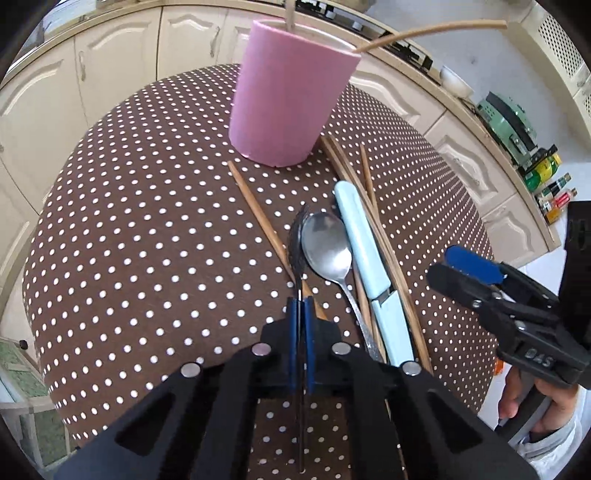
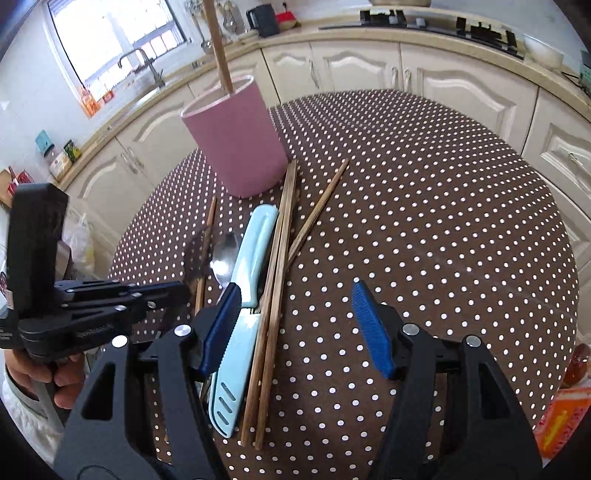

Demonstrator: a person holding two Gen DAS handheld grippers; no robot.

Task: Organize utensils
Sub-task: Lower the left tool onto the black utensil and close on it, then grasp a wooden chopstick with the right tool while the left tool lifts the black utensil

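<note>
A pink holder (image 1: 288,92) stands on the dotted table with chopsticks (image 1: 424,31) in it; it also shows in the right wrist view (image 2: 236,144). My left gripper (image 1: 301,306) is shut on the thin handle of a dark fork (image 1: 295,240), held beside a steel spoon (image 1: 328,251). A light blue knife (image 1: 369,258) and several wooden chopsticks (image 1: 384,236) lie next to them. My right gripper (image 2: 299,325) is open and empty, its fingers straddling the knife (image 2: 243,288) and chopsticks (image 2: 273,295). The right gripper also shows at the right of the left wrist view (image 1: 465,273).
The round table (image 2: 443,221) has a brown cloth with white dots. Cream kitchen cabinets (image 2: 369,70) curve around behind it. A loose chopstick (image 1: 258,214) lies left of the fork. The left gripper (image 2: 110,299) is at the left in the right wrist view.
</note>
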